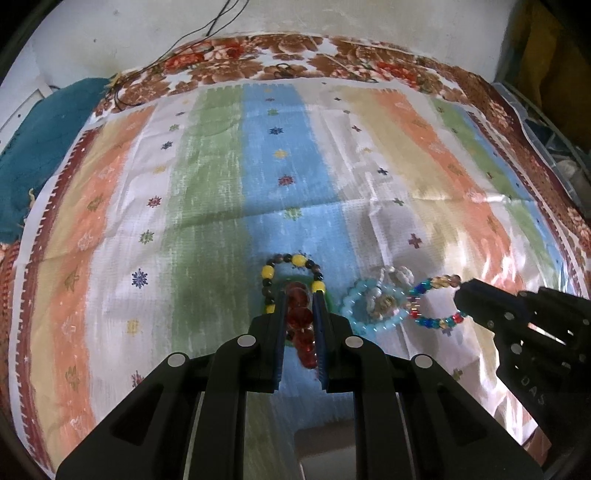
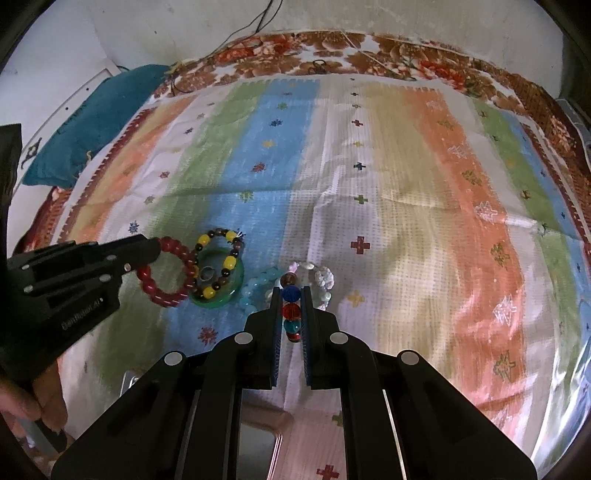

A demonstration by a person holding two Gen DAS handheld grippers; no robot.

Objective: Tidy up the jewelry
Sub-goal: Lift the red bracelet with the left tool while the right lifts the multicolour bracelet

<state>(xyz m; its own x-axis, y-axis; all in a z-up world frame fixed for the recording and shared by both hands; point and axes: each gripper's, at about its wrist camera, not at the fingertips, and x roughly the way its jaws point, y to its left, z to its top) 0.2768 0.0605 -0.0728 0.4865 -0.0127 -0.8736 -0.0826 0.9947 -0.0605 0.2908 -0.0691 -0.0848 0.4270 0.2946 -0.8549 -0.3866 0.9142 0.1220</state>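
Note:
My left gripper (image 1: 301, 295) is shut on a red bead bracelet (image 1: 300, 325), which also shows in the right wrist view (image 2: 166, 273). My right gripper (image 2: 291, 290) is shut on a multicolour bead bracelet (image 2: 291, 312), also seen in the left wrist view (image 1: 436, 302). Between them on the striped cloth lie a yellow-and-black bead bracelet (image 2: 221, 258) over a green bangle (image 2: 221, 295), a light blue bead bracelet (image 1: 369, 314) and a white bead bracelet (image 2: 321, 280).
The striped cloth (image 2: 406, 184) covers a floral sheet (image 2: 369, 51). A teal cloth (image 2: 96, 122) lies at the far left, with thin black cords (image 1: 207, 29) by the wall. A person's hand (image 2: 22, 402) holds the left gripper.

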